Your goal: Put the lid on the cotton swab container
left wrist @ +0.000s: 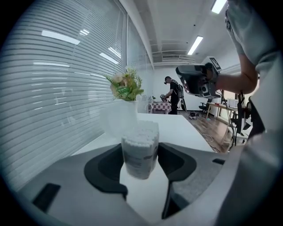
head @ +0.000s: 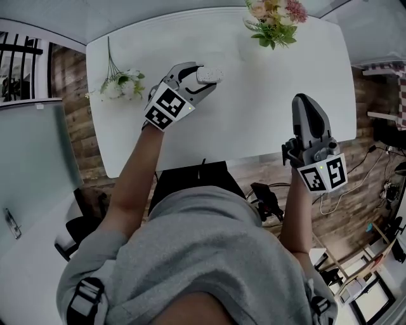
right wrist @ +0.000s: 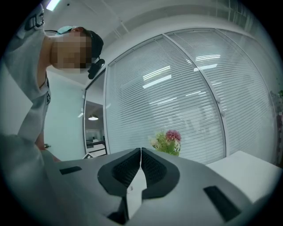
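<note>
Cotton swab container (left wrist: 140, 150), packed with white swabs, is being grasped upright between the pads of the left tool (head: 202, 76), over the white desk (head: 254, 120). The right tool (right wrist: 140, 152) is hanging clenched near the desk's front edge, well apart, with a thin white strip (right wrist: 134, 194) behind its pads that cannot be identified. Pink flowers (head: 274, 18) are standing at the desk's far edge.

Left gripper (left wrist: 140, 152) fingers (left wrist: 104, 170) clamp cotton swab container (left wrist: 139, 143) above white table (left wrist: 177, 128); flowers (left wrist: 126, 86) behind.
</note>
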